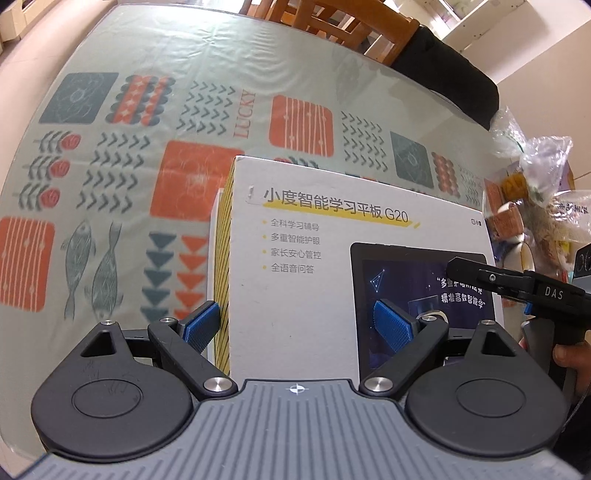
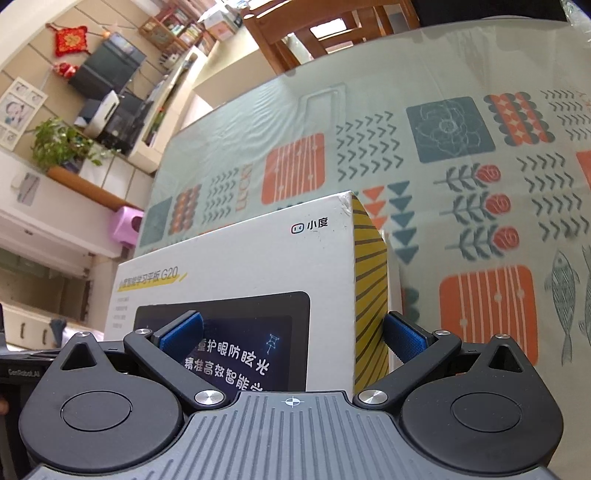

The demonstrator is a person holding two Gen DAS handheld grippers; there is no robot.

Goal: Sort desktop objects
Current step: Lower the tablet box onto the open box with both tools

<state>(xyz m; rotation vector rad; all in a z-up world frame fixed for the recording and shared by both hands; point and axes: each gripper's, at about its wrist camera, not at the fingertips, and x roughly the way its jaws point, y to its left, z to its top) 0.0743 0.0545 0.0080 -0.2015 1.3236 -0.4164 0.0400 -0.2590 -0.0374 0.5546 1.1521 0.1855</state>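
Patterned cloth under a clear cover spread across the bench, with wooden chairs at its far edge and a heap of plastic bags off to our right. We had the white tablet box between both tools, apparently lying flat on something white beneath it, its printed face up and its yellow striped edges at either end.

Our left hand-held gripper stood with its blue pads spread wide; the left pad sat just beside the box's left striped edge, the right pad over the printed tablet picture. Our right hand-held gripper was likewise spread, one pad over the dark picture and the other just outside the right striped edge. Neither clamped anything (whether the outer pads actually touched the cardboard we could not tell).

What mattered for any move to come was this: the box's long axis ran across us, left to right, and each tool sat at its own end, equally near. We judged the box suited to a two-ended hold rather than one hand alone, though whether it was being taken up or had just been set down, we could not settle.
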